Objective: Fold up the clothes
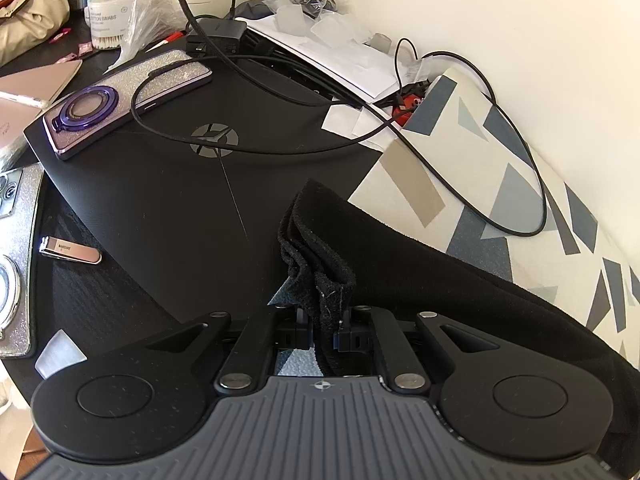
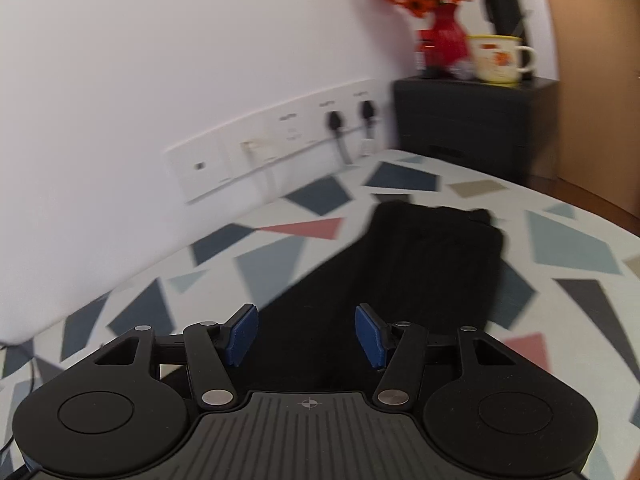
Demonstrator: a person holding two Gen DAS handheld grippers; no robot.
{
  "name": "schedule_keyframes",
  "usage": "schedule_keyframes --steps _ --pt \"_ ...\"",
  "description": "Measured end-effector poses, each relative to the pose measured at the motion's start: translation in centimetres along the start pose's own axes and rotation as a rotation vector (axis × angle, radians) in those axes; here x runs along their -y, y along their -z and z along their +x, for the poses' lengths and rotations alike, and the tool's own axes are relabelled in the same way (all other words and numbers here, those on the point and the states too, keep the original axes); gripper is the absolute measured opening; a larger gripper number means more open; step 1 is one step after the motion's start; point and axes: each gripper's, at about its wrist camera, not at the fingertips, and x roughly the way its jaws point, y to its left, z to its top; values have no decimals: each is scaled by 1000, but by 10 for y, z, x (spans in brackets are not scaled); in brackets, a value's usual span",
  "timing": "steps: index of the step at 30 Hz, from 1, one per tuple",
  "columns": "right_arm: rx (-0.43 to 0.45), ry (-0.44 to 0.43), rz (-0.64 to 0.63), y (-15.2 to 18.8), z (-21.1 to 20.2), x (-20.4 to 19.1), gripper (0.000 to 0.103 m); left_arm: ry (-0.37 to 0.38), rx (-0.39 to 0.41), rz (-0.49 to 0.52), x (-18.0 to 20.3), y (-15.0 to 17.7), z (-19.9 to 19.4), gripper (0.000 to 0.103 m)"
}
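Note:
A black garment [image 2: 420, 256] lies stretched along a bed with a white sheet printed in grey, blue and pink shapes [image 2: 568, 240]. In the left wrist view my left gripper [image 1: 322, 332] is shut on a bunched edge of the black garment [image 1: 320, 264], which is lifted off the sheet and trails away to the right. In the right wrist view my right gripper [image 2: 306, 336] is open, its blue pads [image 2: 242, 334] apart just above the near part of the garment, holding nothing.
Beside the bed a desk holds a black laptop [image 1: 180, 184], a glittery phone [image 1: 128, 96], black cables [image 1: 440, 160], a nail clipper [image 1: 70, 250] and cotton swabs [image 1: 106, 20]. A wall socket strip [image 2: 280, 140] and a dark nightstand [image 2: 472, 120] with vase and mug stand at the bed's far end.

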Motion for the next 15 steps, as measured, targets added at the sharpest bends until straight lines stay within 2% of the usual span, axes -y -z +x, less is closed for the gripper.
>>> schedule_keyframes --steps 3,7,15 --pt "-1 76 15 12 -6 14 54 1 -3 -2 0 0 0 9" --pt "-44 142 -18 26 -8 21 55 3 -7 10 0 -1 1 9" --pt "-93 124 -41 46 -11 26 58 16 -13 30 -1 -2 1 9"
